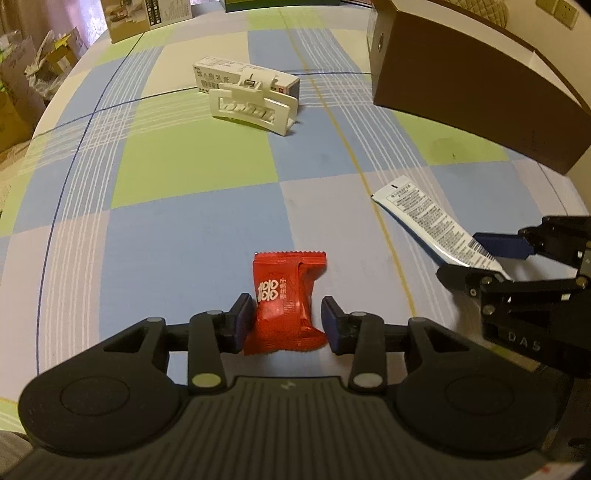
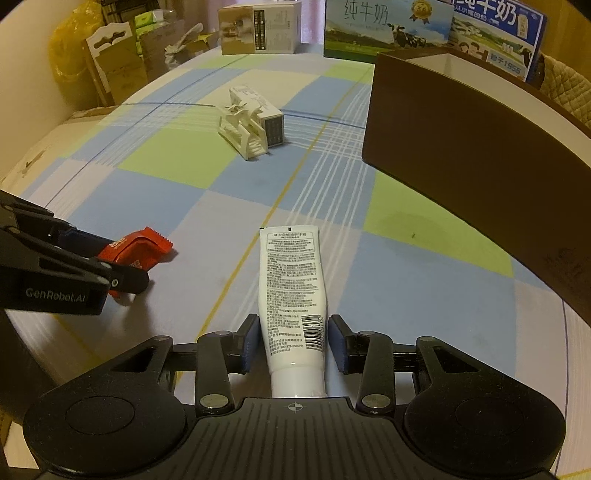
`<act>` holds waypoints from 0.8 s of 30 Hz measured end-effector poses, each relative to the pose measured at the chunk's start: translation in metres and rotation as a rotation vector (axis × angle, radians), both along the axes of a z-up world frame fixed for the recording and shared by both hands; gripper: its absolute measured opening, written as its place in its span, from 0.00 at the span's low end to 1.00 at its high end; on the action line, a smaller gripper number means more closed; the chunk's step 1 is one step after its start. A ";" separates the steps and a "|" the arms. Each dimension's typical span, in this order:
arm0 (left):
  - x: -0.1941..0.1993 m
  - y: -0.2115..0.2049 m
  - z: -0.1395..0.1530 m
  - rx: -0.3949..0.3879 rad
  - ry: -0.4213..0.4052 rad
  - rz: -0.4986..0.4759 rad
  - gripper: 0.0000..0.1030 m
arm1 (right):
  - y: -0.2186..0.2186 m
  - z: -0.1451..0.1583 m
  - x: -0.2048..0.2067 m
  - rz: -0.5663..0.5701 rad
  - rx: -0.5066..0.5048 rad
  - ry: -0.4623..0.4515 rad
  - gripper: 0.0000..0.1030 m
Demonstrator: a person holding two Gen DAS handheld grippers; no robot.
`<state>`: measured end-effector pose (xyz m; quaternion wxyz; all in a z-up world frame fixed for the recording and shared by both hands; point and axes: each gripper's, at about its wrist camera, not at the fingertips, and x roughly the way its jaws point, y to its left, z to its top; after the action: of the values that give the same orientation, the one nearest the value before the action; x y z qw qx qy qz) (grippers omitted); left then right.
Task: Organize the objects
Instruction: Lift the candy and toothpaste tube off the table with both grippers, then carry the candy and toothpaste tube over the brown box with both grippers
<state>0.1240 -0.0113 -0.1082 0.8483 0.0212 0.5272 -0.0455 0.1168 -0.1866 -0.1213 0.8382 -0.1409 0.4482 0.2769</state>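
A red snack packet (image 1: 286,301) lies on the checked cloth between the fingers of my left gripper (image 1: 288,319). The jaws stand partly closed around it: the left pad (image 1: 243,317) touches it and a thin gap shows at the right pad. From the right wrist view the same red packet (image 2: 142,245) sits inside the left gripper (image 2: 110,258). A white tube (image 2: 293,291) with printed text lies lengthwise between the pads of my right gripper (image 2: 291,338), with slim gaps on both sides. From the left wrist view, the tube (image 1: 430,218) sits in the right gripper (image 1: 480,258).
A white hair claw clip (image 1: 253,109) leans against a small white carton (image 1: 236,75) farther back. An open brown cardboard box (image 2: 472,158) stands at the right. Milk cartons (image 2: 388,29) and a printed box (image 2: 258,27) line the far edge, with clutter beyond on the left.
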 end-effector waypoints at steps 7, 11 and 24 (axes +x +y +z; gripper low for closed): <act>-0.001 -0.001 0.002 0.004 0.002 -0.010 0.24 | 0.000 0.000 -0.001 0.001 -0.001 -0.003 0.34; 0.000 -0.001 0.003 -0.008 0.007 -0.008 0.23 | 0.000 0.000 -0.001 0.002 0.000 -0.002 0.33; 0.001 -0.003 0.013 -0.049 0.008 -0.003 0.22 | -0.007 0.009 -0.003 -0.010 0.051 0.006 0.32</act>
<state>0.1245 -0.0147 -0.0949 0.8464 0.0011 0.5292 -0.0600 0.1140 -0.1940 -0.1124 0.8416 -0.1165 0.4440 0.2846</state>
